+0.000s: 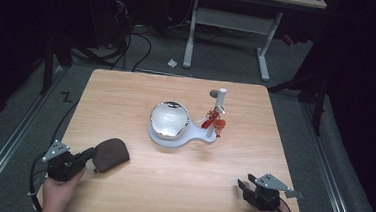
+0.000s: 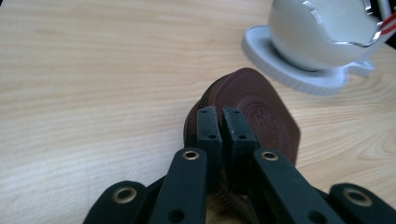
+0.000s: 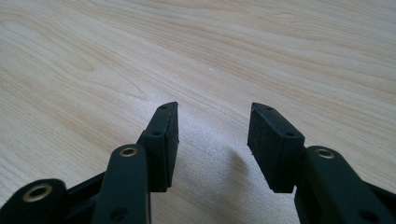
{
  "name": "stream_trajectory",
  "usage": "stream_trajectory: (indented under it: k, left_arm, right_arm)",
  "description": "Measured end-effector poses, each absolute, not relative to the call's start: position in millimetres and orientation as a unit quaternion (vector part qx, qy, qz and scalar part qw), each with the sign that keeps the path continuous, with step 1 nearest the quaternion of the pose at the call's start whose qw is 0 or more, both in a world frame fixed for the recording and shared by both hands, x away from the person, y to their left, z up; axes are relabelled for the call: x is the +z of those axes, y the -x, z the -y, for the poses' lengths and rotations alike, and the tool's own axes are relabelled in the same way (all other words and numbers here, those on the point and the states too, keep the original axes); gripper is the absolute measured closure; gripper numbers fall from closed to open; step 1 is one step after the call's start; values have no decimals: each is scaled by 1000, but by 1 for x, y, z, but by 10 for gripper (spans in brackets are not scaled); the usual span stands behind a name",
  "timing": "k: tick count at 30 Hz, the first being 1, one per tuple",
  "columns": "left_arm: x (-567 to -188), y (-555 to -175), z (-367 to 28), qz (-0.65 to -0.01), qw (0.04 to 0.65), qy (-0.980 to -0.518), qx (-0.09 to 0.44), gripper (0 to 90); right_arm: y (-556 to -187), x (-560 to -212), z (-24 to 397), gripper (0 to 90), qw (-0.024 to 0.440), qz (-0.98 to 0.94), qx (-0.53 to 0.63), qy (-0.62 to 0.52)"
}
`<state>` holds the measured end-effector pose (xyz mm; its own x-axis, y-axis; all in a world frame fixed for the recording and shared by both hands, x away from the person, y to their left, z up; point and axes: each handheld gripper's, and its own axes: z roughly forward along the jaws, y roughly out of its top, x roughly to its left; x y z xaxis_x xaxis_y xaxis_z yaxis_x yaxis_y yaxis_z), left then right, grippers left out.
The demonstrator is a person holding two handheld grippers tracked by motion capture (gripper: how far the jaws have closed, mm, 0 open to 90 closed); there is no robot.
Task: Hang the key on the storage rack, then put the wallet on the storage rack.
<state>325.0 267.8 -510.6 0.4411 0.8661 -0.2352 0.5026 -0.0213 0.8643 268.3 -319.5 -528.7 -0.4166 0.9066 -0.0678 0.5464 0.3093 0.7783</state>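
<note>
Brown leather zip pouch (image 2: 254, 109), rounded and flat, sits on the pale wooden table (image 1: 135, 187) right at the left tongs (image 1: 88, 155), which are clenched on its near zipped edge, a thin seam that gives a firm pinch for lifting. Ahead and to the right of those tongs stands a white stand with a shiny bowl (image 1: 171, 121). Right tongs (image 3: 212, 135) hang released over bare wood, apparently waiting.
</note>
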Motion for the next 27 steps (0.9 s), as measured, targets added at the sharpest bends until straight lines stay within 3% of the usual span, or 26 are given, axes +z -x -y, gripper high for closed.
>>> stream_trajectory:
  k: [27]
  left_arm:
    - [-477, -301, -245, -440, 526, -678, 264, 870]
  right_arm:
    - [-268, -527, 323, 535, 265, -762, 350, -477]
